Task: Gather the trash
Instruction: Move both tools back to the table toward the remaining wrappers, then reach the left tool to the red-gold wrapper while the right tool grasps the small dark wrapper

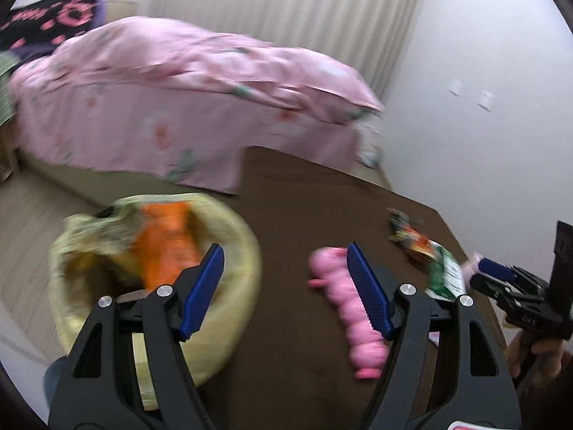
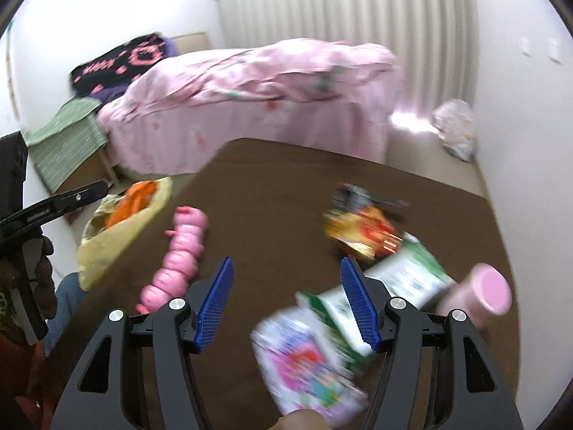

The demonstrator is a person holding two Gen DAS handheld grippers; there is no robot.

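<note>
A yellow trash bag [image 1: 229,236] lined in a bin holds an orange wrapper [image 1: 168,243]; it also shows in the right wrist view [image 2: 107,243]. My left gripper [image 1: 284,261] is open and empty, between the bag and a pink caterpillar toy [image 1: 343,308]. My right gripper [image 2: 286,276] is open and empty above a brown table [image 2: 272,193]. On the table lie a yellow-red snack wrapper [image 2: 361,229], a green-white carton [image 2: 404,276], a pink-flowered packet [image 2: 304,358] and a pink bottle [image 2: 480,294]. The right gripper also shows in the left wrist view [image 1: 494,268].
A bed with a pink quilt [image 1: 186,96] stands behind the table. A green striped cloth [image 2: 61,143] covers a stand at the left. A white plastic bag [image 2: 454,129] lies on the floor by the curtain [image 2: 343,3].
</note>
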